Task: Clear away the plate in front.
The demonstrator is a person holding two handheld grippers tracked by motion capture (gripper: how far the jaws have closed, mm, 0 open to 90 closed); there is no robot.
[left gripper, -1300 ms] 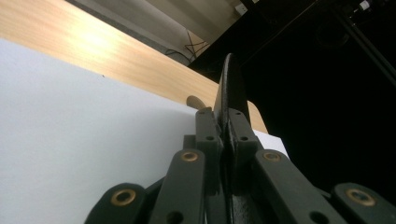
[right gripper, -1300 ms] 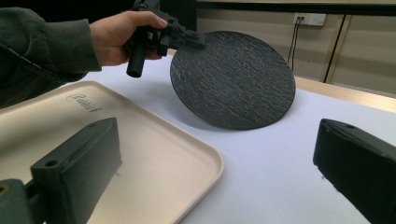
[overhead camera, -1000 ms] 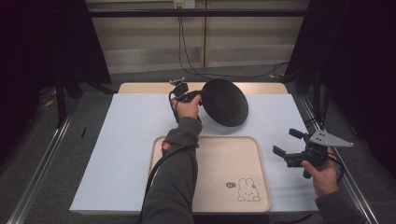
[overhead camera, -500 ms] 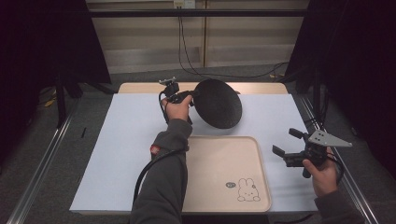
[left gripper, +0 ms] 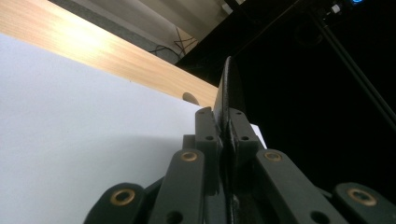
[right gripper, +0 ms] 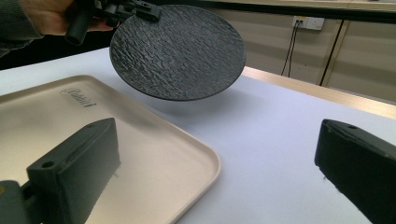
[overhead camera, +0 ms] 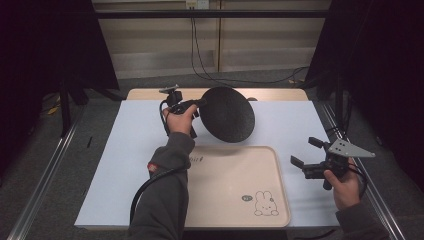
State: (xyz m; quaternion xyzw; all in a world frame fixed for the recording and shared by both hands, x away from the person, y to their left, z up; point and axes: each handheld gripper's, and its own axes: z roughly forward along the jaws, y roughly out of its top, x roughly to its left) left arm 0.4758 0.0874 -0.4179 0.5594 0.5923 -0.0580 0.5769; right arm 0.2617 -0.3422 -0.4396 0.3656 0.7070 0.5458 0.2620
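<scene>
A round black textured plate (overhead camera: 227, 115) hangs tilted in the air over the white mat, just beyond the far edge of the beige tray (overhead camera: 230, 185). My left gripper (overhead camera: 200, 102) is shut on the plate's left rim. In the left gripper view the plate (left gripper: 229, 88) stands edge-on between the closed jaws of that gripper (left gripper: 223, 121). My right gripper (overhead camera: 305, 151) is held open to the right of the tray, nothing between its jaws. In the right gripper view the plate (right gripper: 180, 51) floats past the tray (right gripper: 154, 154), and the jaws of the right gripper (right gripper: 217, 154) stand wide apart.
A white mat (overhead camera: 125, 150) covers the table, with a strip of bare wood (overhead camera: 280, 94) along the far edge. The tray has a rabbit drawing (overhead camera: 265, 204) near its front right corner. Metal rails run along both sides of the table; dark curtains hang behind.
The left hand has carried the plate to the left and slightly up, still gripped by its rim. The right hand and its gripper have stayed where they were.
</scene>
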